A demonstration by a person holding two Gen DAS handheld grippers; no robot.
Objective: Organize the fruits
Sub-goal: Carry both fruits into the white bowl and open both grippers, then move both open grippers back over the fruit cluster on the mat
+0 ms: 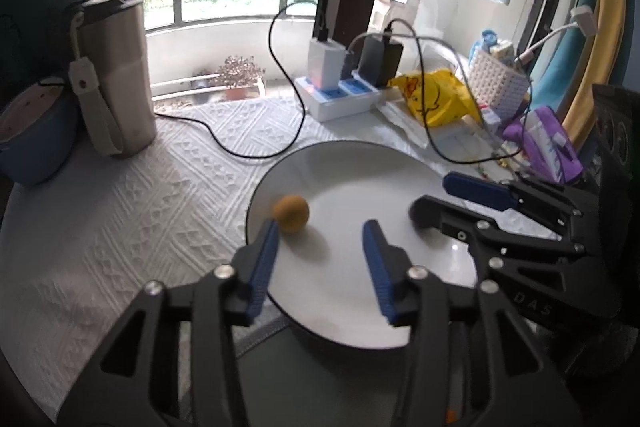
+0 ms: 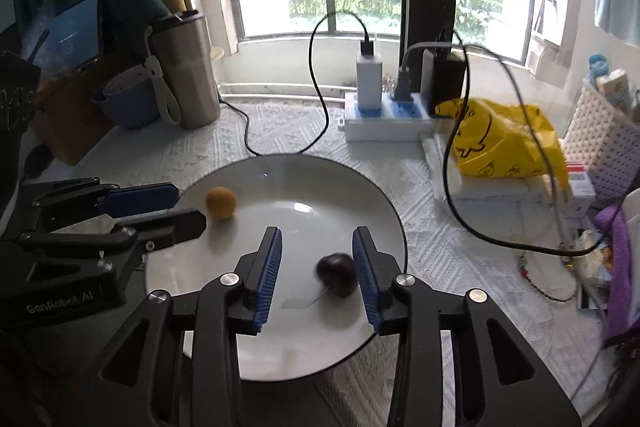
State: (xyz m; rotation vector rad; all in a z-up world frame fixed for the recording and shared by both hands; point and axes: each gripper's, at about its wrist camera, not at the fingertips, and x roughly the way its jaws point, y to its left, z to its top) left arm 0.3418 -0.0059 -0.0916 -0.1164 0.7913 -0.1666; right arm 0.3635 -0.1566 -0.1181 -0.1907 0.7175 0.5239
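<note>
Right wrist view: right gripper (image 2: 316, 263) hangs over the plate (image 2: 372, 195) near its front rim, jaws spread, one dark plum (image 2: 337, 274) loose between them beside the right pad, stem trailing toward the camera. Farther left, one round orange fruit (image 2: 221, 202) sits beside the left gripper (image 1: 320, 259), jaws also spread, empty. Bare plate lies beyond both fruits

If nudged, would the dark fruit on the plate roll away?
Probably. The dark fruit looks round and glossy, so it may roll or slip on the smooth plate. Its thin stem might slow it slightly. The raised rim would likely keep it on the plate.
</note>
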